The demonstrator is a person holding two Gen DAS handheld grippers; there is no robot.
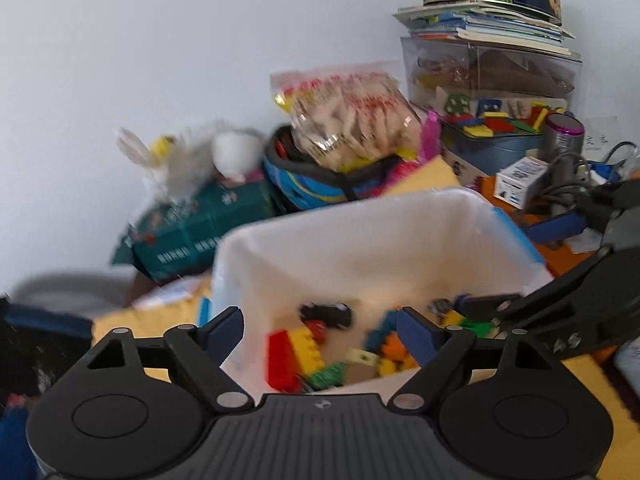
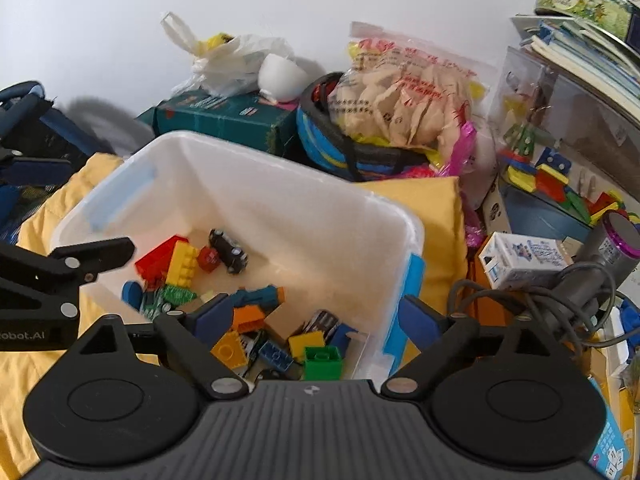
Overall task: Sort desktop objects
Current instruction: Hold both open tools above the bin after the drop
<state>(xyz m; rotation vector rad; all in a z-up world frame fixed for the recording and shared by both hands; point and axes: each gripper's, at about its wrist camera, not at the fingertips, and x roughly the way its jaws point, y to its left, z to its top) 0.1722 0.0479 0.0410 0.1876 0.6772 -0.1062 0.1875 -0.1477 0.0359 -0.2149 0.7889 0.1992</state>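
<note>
**2 open grippers over a bin of toy bricks**

A white translucent plastic storage bin [image 2: 280,184] with blue side latches sits on a yellow cloth [image 2: 432,216] covering the worktop. In the right wrist view its long axis runs from lower right to upper left. On its floor lies a loose heap of plastic building bricks [image 2: 182,264] in red, yellow, green, blue and orange, pointing every way. A small black toy car [image 2: 228,251] lies among them, its long axis running toward the upper left.

The left gripper [image 1: 322,330] hangs over the near rim with its jaws spread wide, nothing between them and touching nothing. The right gripper [image 2: 314,314] is likewise spread wide over the bin's near right corner, empty; its blue fingers [image 2: 214,314] straddle the bin's right wall.

Behind the bin stand a dark green cardboard box [image 2: 224,118], a clear bag of pale crackers [image 2: 404,104] and a round printed biscuit tin [image 2: 588,0] on stacked books.
</note>
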